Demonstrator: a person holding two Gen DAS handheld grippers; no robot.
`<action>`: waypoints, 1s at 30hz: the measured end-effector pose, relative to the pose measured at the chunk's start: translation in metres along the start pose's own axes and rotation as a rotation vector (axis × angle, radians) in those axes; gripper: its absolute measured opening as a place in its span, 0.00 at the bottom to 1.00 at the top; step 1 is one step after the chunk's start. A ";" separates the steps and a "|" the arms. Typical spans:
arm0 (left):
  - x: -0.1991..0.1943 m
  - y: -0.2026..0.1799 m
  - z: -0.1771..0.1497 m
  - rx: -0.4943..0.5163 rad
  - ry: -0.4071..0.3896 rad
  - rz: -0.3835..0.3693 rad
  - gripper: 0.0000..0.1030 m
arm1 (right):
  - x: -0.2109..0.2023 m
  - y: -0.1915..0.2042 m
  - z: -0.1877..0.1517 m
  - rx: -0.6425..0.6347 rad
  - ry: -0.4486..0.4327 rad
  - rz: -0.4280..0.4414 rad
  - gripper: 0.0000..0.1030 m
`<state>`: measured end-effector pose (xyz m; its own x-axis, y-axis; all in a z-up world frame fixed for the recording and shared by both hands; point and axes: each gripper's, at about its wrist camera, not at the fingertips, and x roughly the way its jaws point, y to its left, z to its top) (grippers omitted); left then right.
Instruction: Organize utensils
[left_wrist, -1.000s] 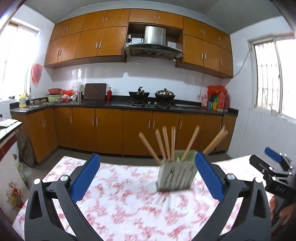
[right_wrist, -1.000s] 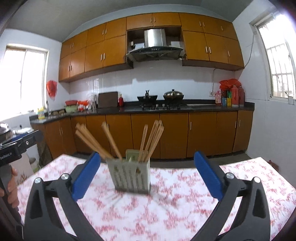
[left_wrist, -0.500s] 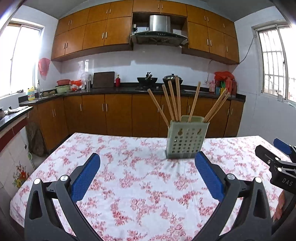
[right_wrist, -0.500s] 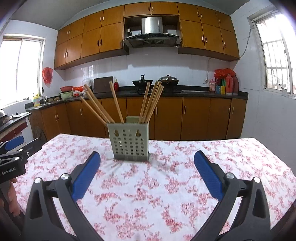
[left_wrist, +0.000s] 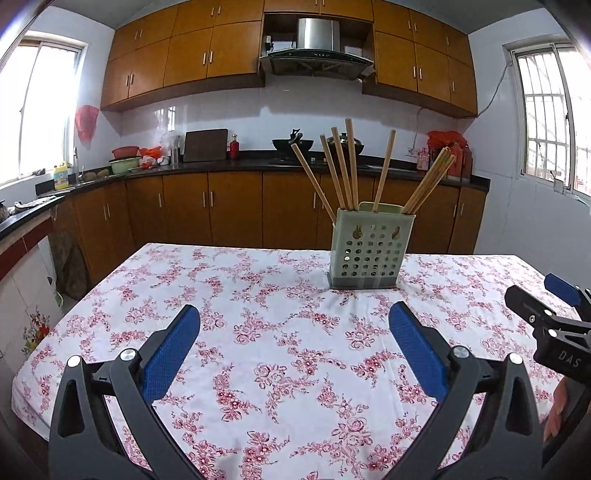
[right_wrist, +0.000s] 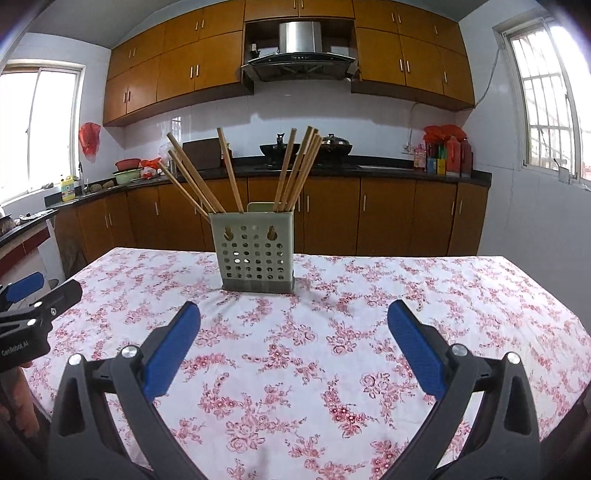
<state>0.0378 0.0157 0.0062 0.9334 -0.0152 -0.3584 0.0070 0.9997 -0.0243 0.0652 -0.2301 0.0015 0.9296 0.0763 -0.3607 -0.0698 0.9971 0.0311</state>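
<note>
We judge the task all but finished: every utensil we can see, a bundle of wooden chopsticks (left_wrist: 349, 168), stands inside the green perforated holder (left_wrist: 369, 249), and nothing loose lies on the floral tablecloth (left_wrist: 258, 332). The holder sits upright toward the far middle of the table, its chopsticks fanning out left and right. Our left gripper (left_wrist: 295, 343) and right gripper (right_wrist: 293, 341) both hover on the near side with jaws spread wide and empty, well apart from the holder.
</note>
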 end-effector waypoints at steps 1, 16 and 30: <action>0.000 0.000 -0.001 0.000 0.000 -0.001 0.98 | -0.001 0.000 -0.001 0.001 0.001 -0.001 0.96; 0.003 -0.002 -0.005 -0.012 0.024 -0.012 0.98 | 0.001 -0.002 -0.008 0.006 0.016 -0.003 0.96; 0.003 -0.001 -0.006 -0.018 0.027 -0.011 0.98 | 0.003 -0.004 -0.009 0.015 0.026 -0.003 0.96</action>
<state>0.0386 0.0144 0.0000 0.9234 -0.0272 -0.3830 0.0105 0.9989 -0.0454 0.0652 -0.2343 -0.0084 0.9200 0.0739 -0.3849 -0.0615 0.9971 0.0443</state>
